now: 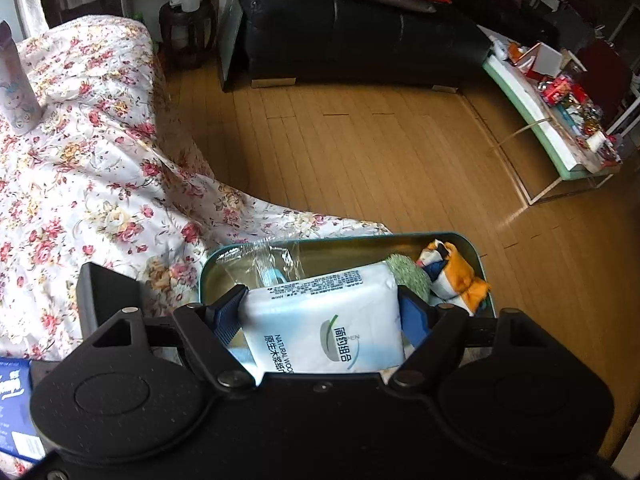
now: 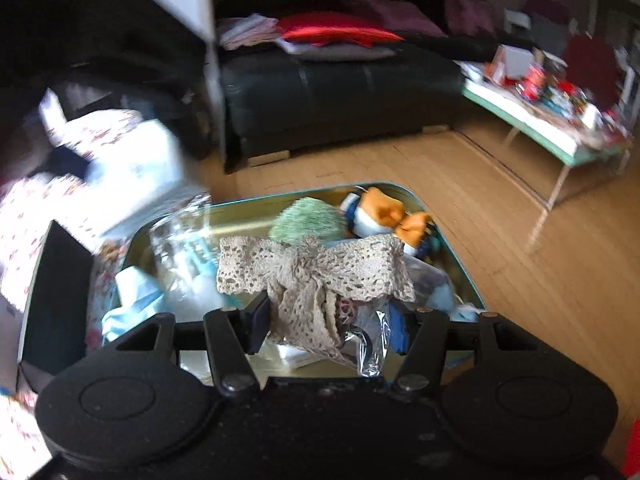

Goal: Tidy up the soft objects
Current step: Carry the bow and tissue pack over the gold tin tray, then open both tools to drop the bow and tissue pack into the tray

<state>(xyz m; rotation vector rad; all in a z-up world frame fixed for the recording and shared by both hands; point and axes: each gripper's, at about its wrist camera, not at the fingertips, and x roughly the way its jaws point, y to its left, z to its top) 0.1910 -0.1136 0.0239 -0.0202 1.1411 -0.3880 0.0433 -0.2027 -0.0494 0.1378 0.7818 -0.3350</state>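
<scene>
both tools carrying soft things to the tin
left tool (image 1: 322, 312) clenched on tissue pack (image 1: 324, 320), right tool (image 2: 332, 320) on lace bow (image 2: 316, 268), both over tin (image 2: 456, 256); next, lower and release inside.

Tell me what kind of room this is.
Most likely a lived-in living room at home: a black leather sofa piled with cushions, a wooden floor, a low cluttered coffee table, and a flowered cloth under the open tin being filled.
</scene>
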